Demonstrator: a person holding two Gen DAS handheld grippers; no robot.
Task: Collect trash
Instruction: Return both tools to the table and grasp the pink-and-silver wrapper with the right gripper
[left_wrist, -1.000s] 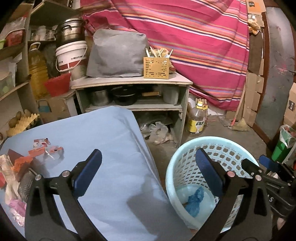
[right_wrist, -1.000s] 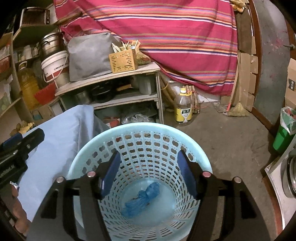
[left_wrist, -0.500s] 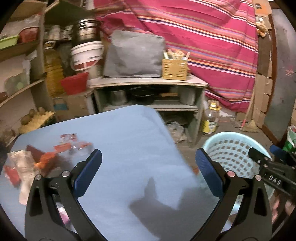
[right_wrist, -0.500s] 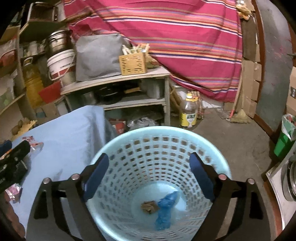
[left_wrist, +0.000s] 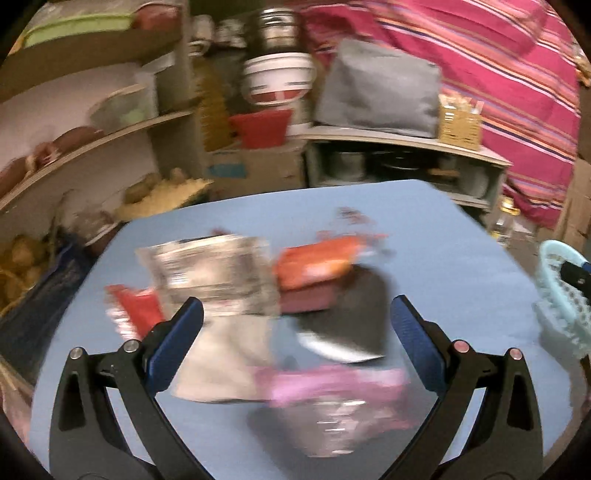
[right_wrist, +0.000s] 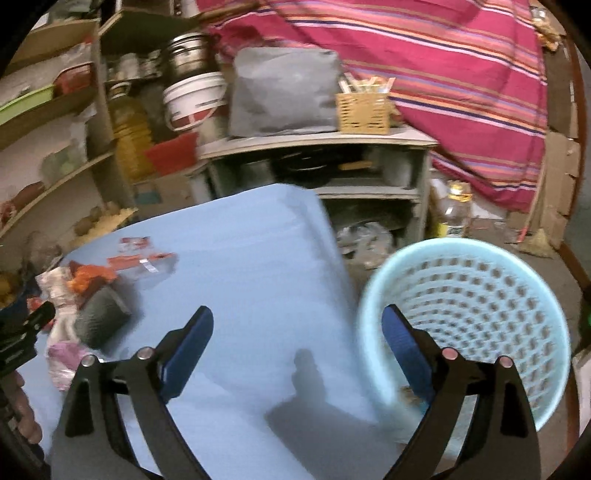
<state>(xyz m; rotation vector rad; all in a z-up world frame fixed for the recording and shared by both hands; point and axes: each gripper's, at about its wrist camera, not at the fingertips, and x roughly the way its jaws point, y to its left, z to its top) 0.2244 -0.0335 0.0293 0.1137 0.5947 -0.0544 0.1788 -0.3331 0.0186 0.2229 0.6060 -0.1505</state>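
Note:
A blurred pile of wrappers lies on the blue table (left_wrist: 461, 258): a silver packet (left_wrist: 214, 273), an orange packet (left_wrist: 314, 262), a dark pouch (left_wrist: 351, 317), a pink wrapper (left_wrist: 332, 380) and a red one (left_wrist: 136, 310). My left gripper (left_wrist: 295, 332) is open and empty, just above the pile. My right gripper (right_wrist: 297, 343) is open and empty over the table's right part, beside the light blue basket (right_wrist: 480, 295). The pile also shows in the right wrist view (right_wrist: 85, 295), with the left gripper's tip (right_wrist: 29, 325) at it.
A grey shelf unit (right_wrist: 314, 144) with pots, a covered box and a wooden basket stands behind the table. A bottle (right_wrist: 456, 214) stands on the floor by a striped cloth. Wooden shelves (left_wrist: 92, 140) with potatoes are at the left.
Both grippers swung left from the basket. The left one now faces the wrapper pile; the right one moved from above the basket to over the table edge.

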